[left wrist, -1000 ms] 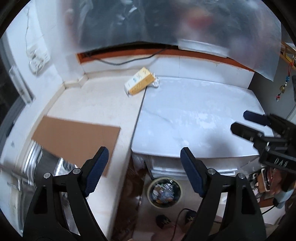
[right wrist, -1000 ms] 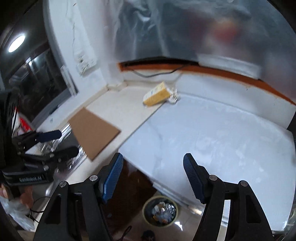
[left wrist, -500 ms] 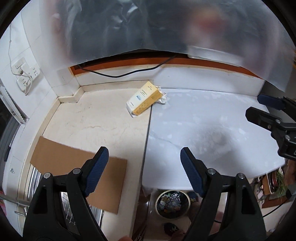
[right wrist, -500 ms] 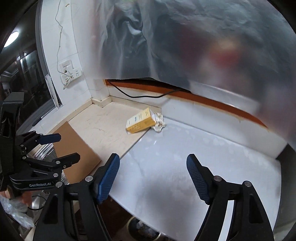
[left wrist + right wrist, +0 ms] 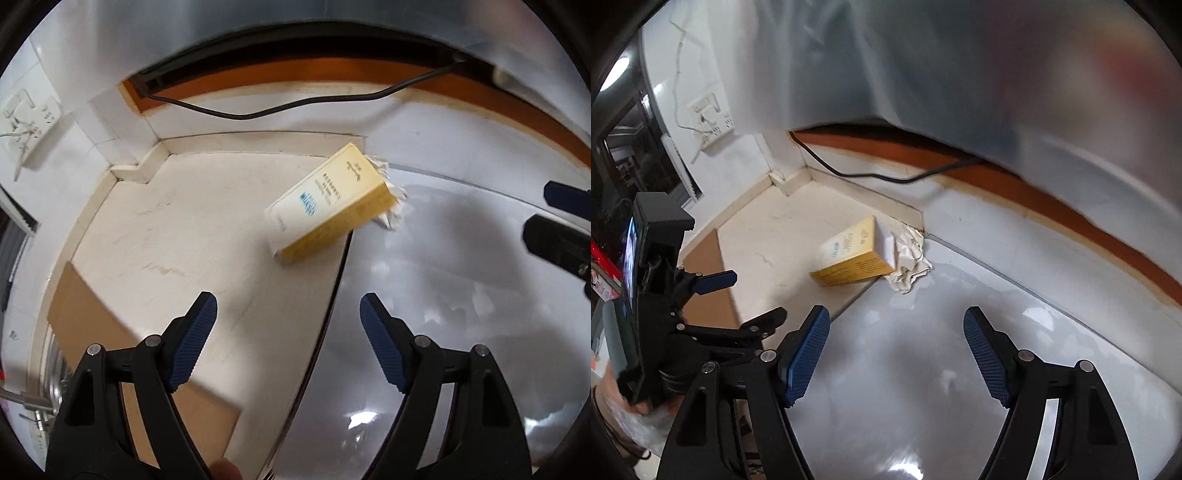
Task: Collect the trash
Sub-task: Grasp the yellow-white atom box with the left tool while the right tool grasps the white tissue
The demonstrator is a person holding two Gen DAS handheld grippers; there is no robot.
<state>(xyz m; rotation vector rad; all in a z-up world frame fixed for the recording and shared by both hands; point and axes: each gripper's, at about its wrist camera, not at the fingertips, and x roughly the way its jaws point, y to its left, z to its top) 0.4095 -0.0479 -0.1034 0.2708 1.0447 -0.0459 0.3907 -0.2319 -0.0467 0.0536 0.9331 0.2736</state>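
Lying ahead of both spread, empty jaws, yellow carton (image 5: 330, 206) touches crumpled tissue (image 5: 909, 263).

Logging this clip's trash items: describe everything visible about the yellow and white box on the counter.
The yellow and white rectangular cardboard box lies flat on the beige stone counter, closed, with blue and dark print on its white top face. It sits askew near the back wall, its far end touching a crumpled white tissue. Neither tongs touch it.
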